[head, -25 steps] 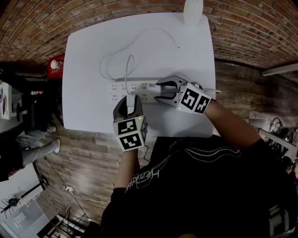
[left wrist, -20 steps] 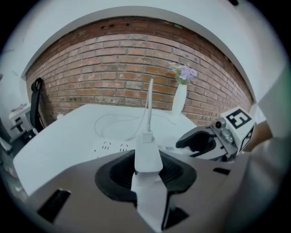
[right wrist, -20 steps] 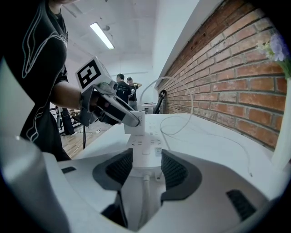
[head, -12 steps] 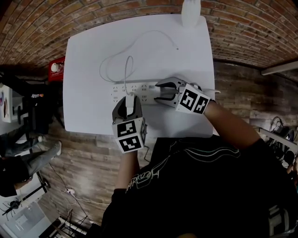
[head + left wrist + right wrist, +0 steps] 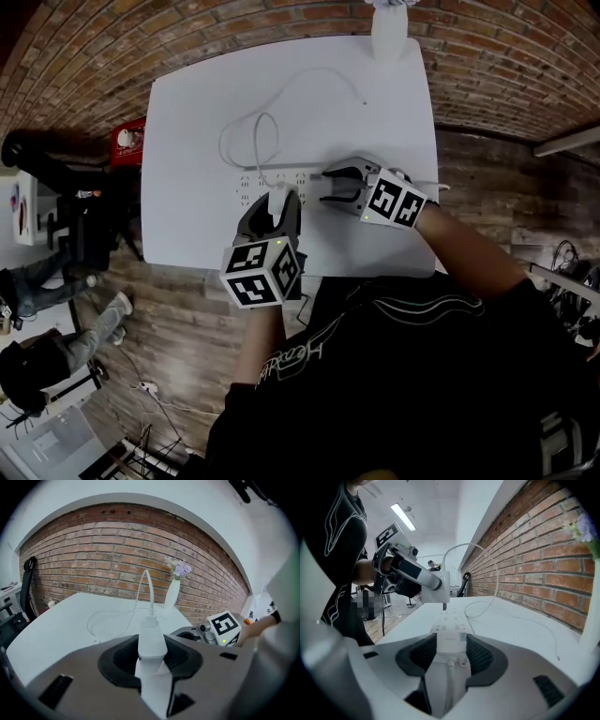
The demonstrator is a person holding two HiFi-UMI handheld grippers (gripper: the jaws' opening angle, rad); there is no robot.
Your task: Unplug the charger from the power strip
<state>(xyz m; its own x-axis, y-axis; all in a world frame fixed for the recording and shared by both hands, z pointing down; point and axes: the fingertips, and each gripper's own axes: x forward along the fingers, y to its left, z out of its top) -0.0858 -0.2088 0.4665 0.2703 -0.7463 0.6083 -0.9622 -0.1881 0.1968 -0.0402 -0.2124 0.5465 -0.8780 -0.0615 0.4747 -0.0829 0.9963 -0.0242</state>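
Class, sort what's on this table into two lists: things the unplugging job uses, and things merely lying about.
Job: charger, gripped in the left gripper's jaws; its white cable; power strip, clamped by the right gripper.
Lying about: vase of flowers at the table's far edge.

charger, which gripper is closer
Left gripper: it clamps the charger, just above the strip. Right gripper is apart from it, clamped on the strip's end.

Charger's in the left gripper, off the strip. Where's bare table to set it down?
Bare: the left side of the white table, between its edge and the loop of white cable. Crowded: the middle, with the white power strip, the right gripper shut on it and the left gripper holding the white charger.
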